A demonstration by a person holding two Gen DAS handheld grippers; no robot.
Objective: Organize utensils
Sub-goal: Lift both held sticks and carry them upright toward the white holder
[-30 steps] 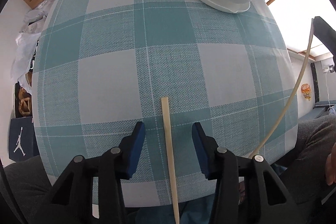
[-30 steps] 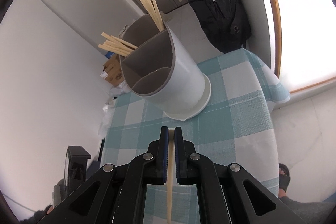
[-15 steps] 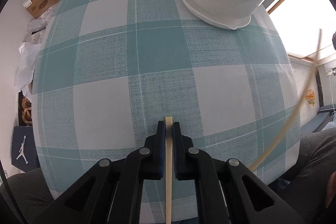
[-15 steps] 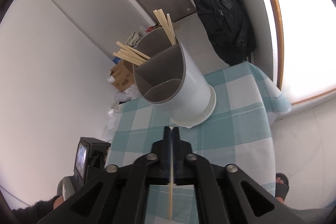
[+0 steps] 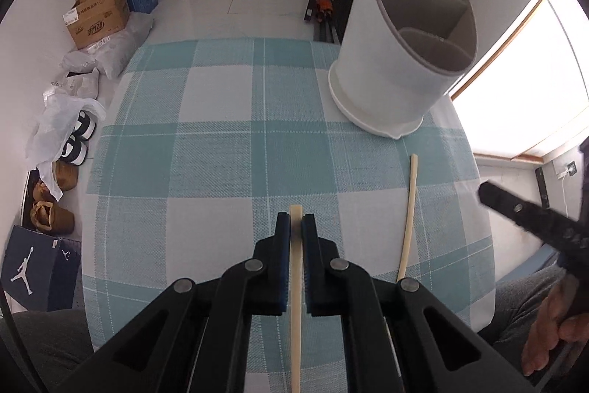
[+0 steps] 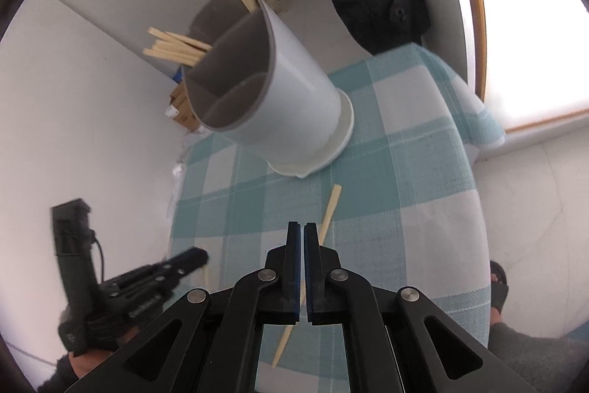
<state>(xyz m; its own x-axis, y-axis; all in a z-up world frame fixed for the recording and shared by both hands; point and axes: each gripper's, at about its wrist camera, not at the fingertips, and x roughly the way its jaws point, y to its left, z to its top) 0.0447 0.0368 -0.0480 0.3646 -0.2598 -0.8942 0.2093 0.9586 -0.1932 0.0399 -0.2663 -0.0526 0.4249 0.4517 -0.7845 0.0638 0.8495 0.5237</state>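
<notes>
You had your left gripper (image 5: 295, 227) clamped on a chopstick (image 5: 295, 286); your right gripper (image 6: 301, 234) was closed, empty, above another chopstick (image 6: 328, 209) on the table (image 6: 386, 179). From the left wrist view, the holder (image 5: 397, 69) stood at 1 o'clock. You should have tipped the stick upright before lowering it into a compartment.

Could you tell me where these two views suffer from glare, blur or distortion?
Left wrist view: the window is blown out white, the right gripper is motion-blurred, and the tablecloth bulges. Right wrist view: overexposed window, smeared left gripper.
</notes>
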